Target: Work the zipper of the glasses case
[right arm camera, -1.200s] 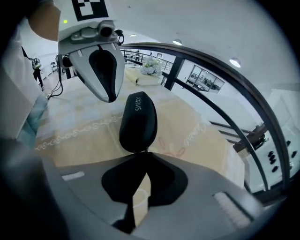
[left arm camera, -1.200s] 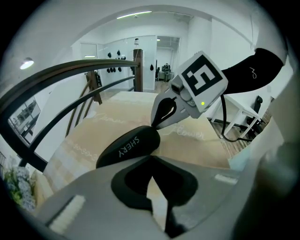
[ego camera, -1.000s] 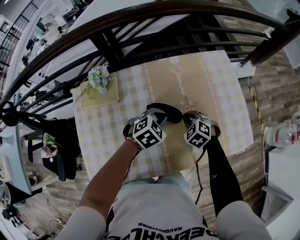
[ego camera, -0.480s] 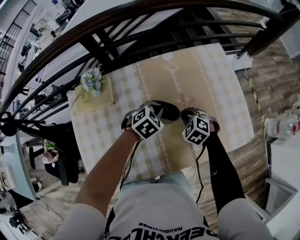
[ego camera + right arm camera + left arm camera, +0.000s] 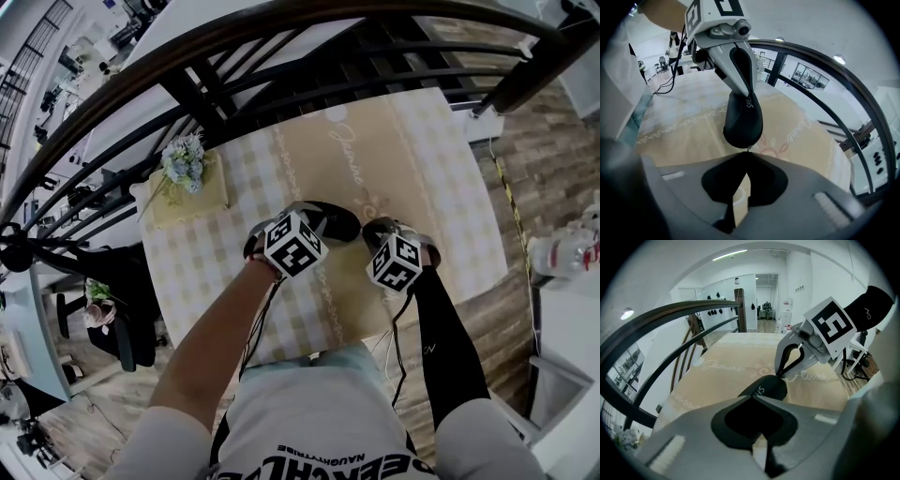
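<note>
A black glasses case (image 5: 335,223) is held over the beige checked tablecloth (image 5: 441,169). My left gripper (image 5: 314,223) is shut on the case's left end. In the left gripper view the case (image 5: 765,389) runs away from the closed jaws of the left gripper (image 5: 753,397). My right gripper (image 5: 374,230) is at the case's other end. In the right gripper view the case (image 5: 743,119) hangs end-on, and the right gripper (image 5: 746,153) is pinched on a small metal zipper pull (image 5: 748,149) at the tip of the case. The zipper line itself is not visible.
A tan box topped with flowers (image 5: 187,180) stands at the table's back left. A dark curved railing (image 5: 281,52) runs behind the table. A black chair (image 5: 122,291) is on the floor at left. The table's front edge (image 5: 319,347) lies close to the person's body.
The head view has shifted a little, so the table and grippers sit slightly left in frame. Both grippers keep the same hold on the case.
</note>
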`<state>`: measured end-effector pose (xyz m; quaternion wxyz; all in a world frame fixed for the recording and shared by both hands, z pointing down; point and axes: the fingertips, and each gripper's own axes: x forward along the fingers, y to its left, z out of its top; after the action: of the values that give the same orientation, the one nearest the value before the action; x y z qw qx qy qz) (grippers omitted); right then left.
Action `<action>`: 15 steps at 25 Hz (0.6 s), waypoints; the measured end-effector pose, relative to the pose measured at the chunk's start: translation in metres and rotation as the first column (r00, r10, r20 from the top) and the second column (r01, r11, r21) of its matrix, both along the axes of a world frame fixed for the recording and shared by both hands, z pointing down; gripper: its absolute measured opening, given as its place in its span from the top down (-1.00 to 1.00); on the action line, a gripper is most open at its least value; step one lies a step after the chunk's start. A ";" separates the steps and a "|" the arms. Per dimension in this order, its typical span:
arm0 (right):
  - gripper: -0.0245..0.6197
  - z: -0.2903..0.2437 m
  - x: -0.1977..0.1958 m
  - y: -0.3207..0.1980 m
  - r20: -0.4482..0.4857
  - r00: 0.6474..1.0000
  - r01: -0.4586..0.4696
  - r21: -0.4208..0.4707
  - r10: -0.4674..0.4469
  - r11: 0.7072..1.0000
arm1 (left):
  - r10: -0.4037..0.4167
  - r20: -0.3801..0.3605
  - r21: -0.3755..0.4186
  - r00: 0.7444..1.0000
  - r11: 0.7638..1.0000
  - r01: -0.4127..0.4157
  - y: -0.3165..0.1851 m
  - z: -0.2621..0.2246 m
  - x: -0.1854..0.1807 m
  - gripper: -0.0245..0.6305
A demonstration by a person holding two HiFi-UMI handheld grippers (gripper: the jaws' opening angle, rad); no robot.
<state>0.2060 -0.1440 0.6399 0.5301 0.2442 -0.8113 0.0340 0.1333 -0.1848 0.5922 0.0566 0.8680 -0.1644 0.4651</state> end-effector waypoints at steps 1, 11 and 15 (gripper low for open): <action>0.83 0.000 0.000 0.001 0.001 1.000 -0.001 -0.002 0.001 1.000 | 0.000 -0.002 0.000 1.000 1.000 0.000 0.000 0.000 0.000 0.90; 0.83 0.000 -0.004 0.012 0.005 1.000 0.002 -0.028 -0.001 1.000 | -0.003 -0.007 0.004 1.000 1.000 0.003 0.000 0.000 0.000 0.90; 0.83 0.001 -0.009 0.019 0.022 1.000 -0.013 -0.039 0.013 0.999 | -0.004 -0.009 0.005 1.000 1.000 0.004 -0.001 0.000 0.000 0.90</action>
<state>0.1972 -0.1247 0.6409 0.5256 0.2388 -0.8146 0.0557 0.1328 -0.1854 0.5923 0.0558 0.8700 -0.1670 0.4606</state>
